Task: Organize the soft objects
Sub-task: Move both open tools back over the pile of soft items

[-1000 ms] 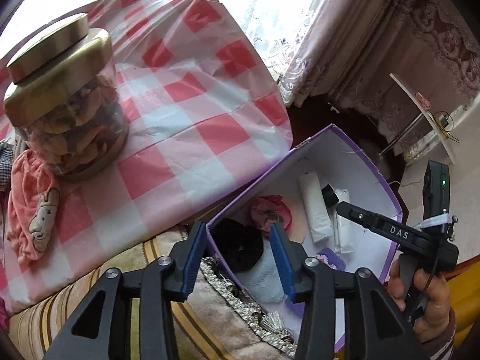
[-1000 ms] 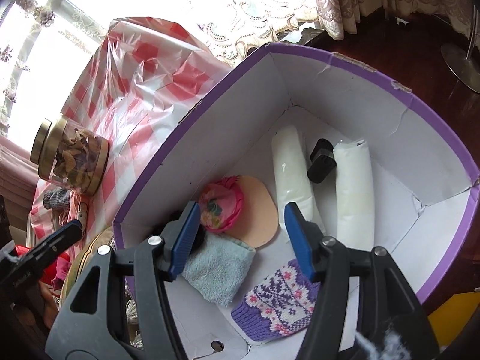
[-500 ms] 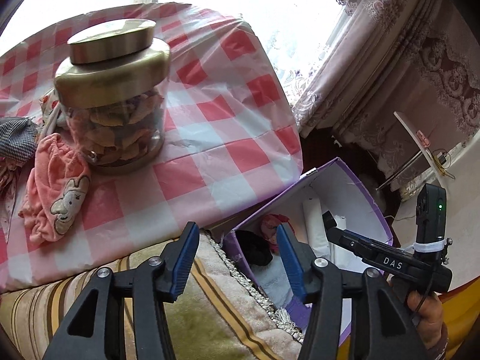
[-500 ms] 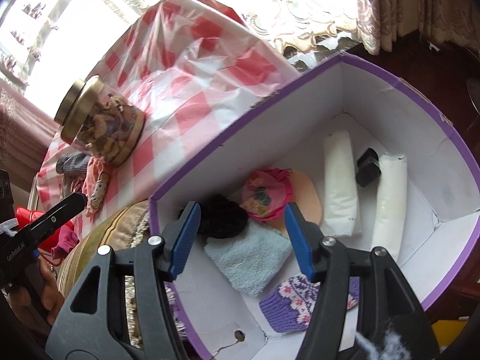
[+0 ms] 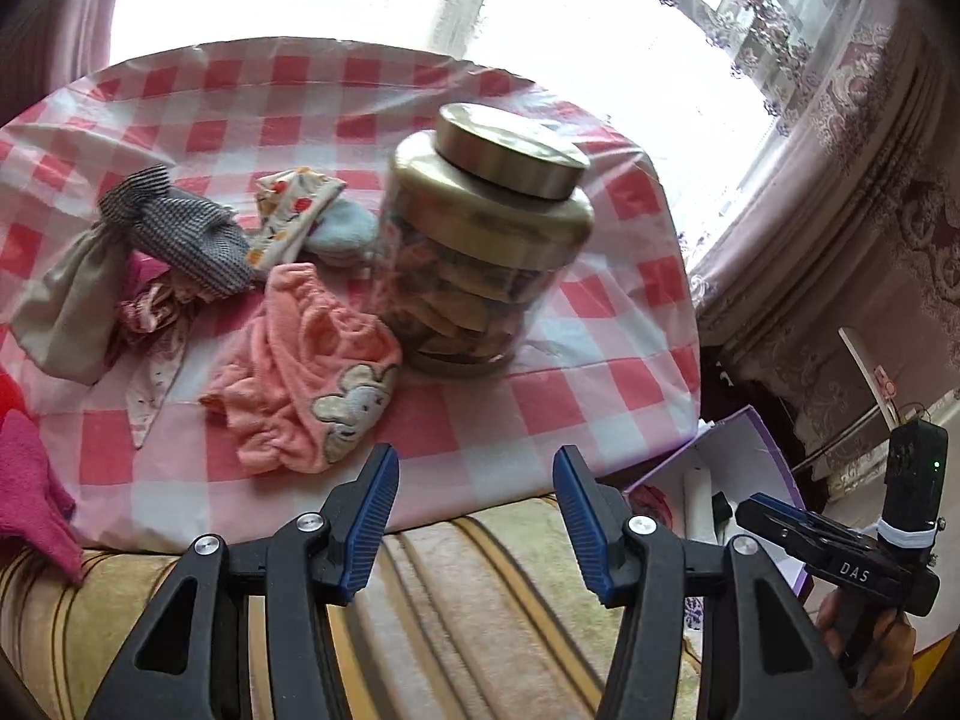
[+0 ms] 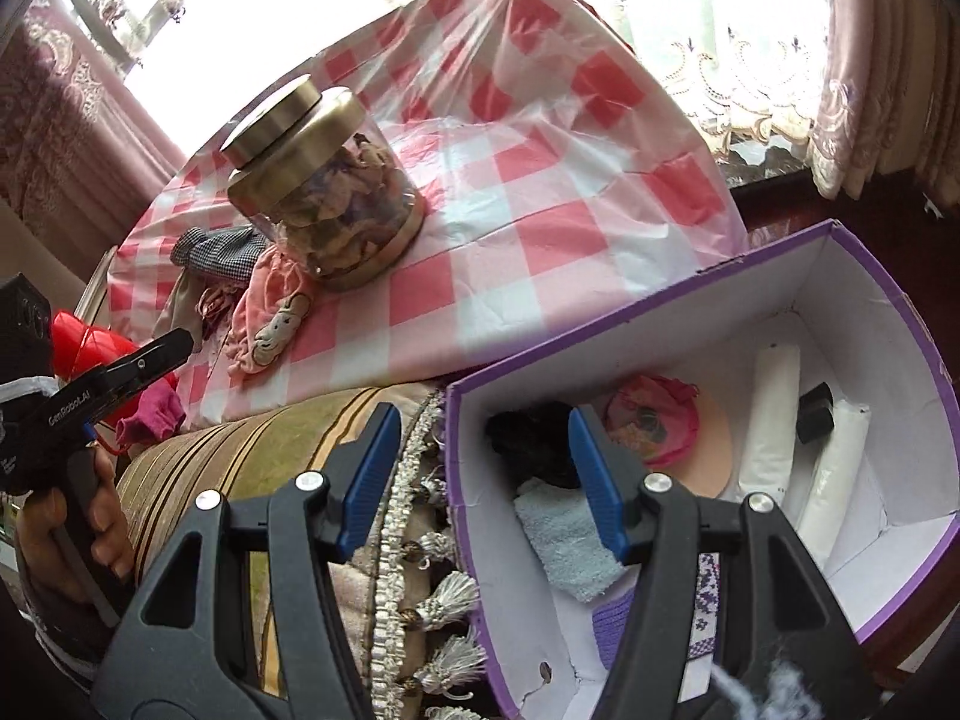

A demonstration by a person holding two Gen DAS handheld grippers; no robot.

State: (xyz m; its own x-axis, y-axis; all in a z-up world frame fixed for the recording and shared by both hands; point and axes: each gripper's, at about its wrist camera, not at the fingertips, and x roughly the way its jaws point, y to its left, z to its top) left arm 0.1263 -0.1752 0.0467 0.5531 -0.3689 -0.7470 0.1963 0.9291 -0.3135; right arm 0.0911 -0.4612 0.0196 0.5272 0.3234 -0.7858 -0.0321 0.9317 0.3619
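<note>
Pink cloth (image 5: 300, 372) lies beyond left gripper's (image 5: 474, 516) jaws.

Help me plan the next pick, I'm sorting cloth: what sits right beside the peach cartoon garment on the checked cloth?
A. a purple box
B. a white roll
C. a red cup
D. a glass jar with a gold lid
D: the glass jar stands against the peach garment.

**Layout: table, sofa edge and box**

The jar (image 5: 480, 240) stands on the tablecloth (image 5: 570, 372). The garment pile (image 5: 198, 276) lies to its left, touching its base. A striped cushion (image 5: 480, 588) lies before the table. The box (image 6: 708, 324) sits right of the cushion, holding a towel (image 6: 564, 540), two rolls (image 6: 774, 420) and a scrunchie (image 6: 528, 438).
</note>
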